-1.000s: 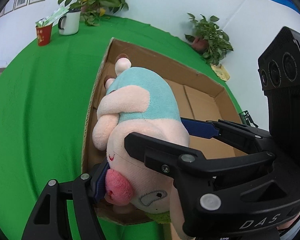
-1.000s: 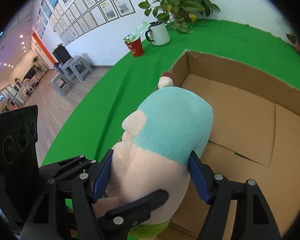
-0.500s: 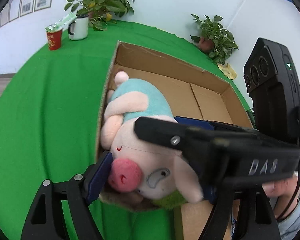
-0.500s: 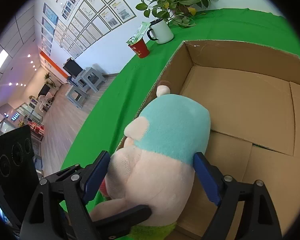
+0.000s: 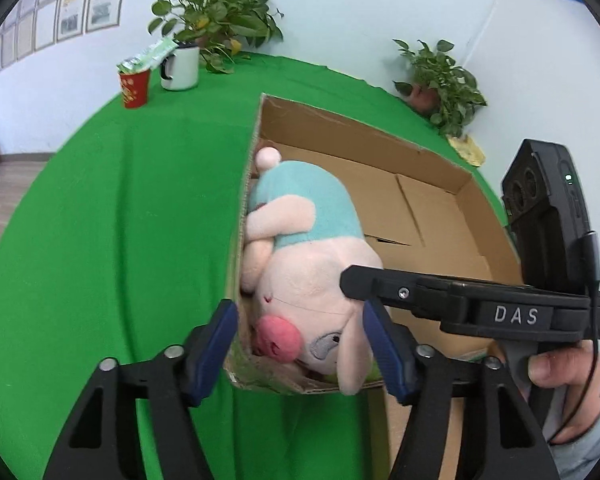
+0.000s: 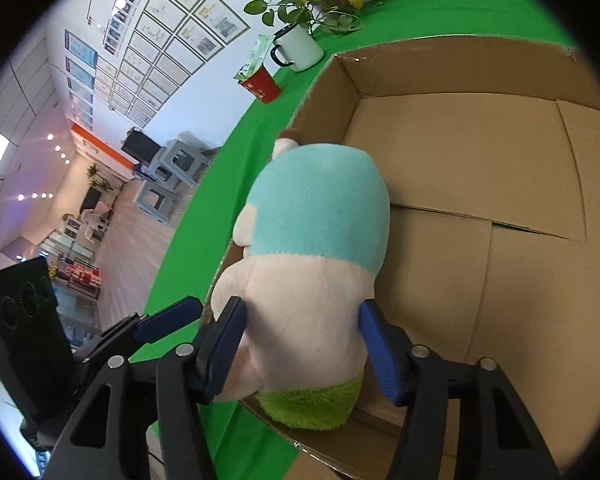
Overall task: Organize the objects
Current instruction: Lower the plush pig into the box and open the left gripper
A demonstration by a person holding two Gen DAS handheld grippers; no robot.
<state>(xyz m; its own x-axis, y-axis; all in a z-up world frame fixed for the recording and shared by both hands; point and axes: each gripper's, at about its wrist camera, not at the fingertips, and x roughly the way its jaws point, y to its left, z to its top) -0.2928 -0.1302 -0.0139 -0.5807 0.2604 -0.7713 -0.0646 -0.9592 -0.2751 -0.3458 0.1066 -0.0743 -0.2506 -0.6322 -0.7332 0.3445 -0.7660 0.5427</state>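
- The plush pig (image 5: 312, 256) lay in the cardboard box (image 5: 428, 216), against its left wall.
- The left gripper (image 5: 300, 344) was closing, straddling box wall and snout, pads not pressing.
- The right gripper (image 6: 300, 344) was closing, its pads pressing the pig's head.

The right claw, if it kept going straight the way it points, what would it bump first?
Probably the plush pig. The right claw is closing with the pig's pink head between its blue pads, in the cardboard box. Behind the pig comes the box floor.
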